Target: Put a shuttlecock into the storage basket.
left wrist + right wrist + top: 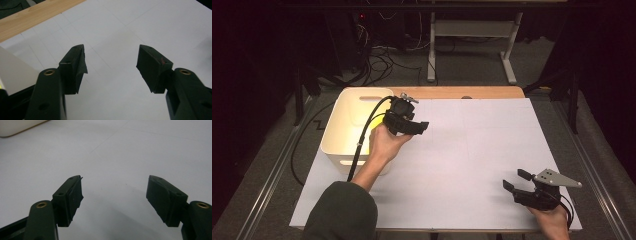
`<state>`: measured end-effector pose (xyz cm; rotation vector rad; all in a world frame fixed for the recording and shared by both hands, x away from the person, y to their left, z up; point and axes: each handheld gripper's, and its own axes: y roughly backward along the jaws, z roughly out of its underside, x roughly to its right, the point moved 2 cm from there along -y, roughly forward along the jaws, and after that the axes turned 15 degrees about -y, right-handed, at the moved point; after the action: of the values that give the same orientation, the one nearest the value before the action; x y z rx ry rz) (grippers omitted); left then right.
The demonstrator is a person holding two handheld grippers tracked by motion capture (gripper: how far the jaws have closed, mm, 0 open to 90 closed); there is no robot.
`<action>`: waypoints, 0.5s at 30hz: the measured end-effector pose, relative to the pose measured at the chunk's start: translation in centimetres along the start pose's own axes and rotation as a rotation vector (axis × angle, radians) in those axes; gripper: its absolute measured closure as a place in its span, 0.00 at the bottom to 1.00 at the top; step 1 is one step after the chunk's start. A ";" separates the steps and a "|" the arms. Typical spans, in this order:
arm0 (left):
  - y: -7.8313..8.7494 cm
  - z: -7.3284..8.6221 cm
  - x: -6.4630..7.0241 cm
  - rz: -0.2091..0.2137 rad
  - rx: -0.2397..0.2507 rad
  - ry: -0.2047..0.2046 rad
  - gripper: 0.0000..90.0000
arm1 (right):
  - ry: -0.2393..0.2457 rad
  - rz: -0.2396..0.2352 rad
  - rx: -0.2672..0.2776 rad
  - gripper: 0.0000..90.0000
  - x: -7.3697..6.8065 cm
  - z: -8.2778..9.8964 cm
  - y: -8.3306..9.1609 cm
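Observation:
My left gripper [421,126] is held up beside the right wall of a white bin [343,131], its jaws pointing right over the white table sheet [462,150]. Its jaws [111,48] stand wide apart with nothing between them. Something yellow [372,138] lies inside the bin, mostly hidden by the hand. My right gripper [512,180] rests low at the table's front right corner and points left. In the right gripper view it [115,178] is open too, with bare sheet between the pads.
A wooden strip [452,92] runs along the table's far edge, and the same strip [32,17] shows in the left gripper view. The bin's corner [17,126] is far off in the right gripper view. Table legs and cables stand on the floor beyond.

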<state>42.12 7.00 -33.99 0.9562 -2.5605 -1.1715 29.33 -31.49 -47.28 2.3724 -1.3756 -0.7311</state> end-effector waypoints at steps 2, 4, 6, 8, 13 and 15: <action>0.0 0.0 0.2 0.000 -0.002 -0.003 0.45 | -0.002 0.000 0.000 0.33 0.0 0.0 0.0; -0.1 0.0 0.3 0.001 -0.002 -0.006 0.45 | 0.001 0.000 -0.001 0.33 0.0 0.0 0.0; -0.1 0.1 0.5 0.006 -0.004 -0.009 0.45 | 0.000 -0.001 0.000 0.33 0.0 0.0 0.0; -0.3 0.2 0.6 0.004 -0.005 -0.009 0.45 | -0.001 0.000 0.000 0.33 0.0 0.0 0.0; -0.4 0.2 0.9 0.004 -0.004 -0.016 0.45 | 0.000 -0.001 0.000 0.33 0.0 0.0 0.0; -0.4 0.1 1.1 0.008 -0.001 -0.015 0.45 | 0.000 -0.001 0.001 0.33 0.0 0.0 0.0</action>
<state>41.45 6.19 -34.51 0.9394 -2.5726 -1.1816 29.33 -31.49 -47.28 2.3735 -1.3751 -0.7306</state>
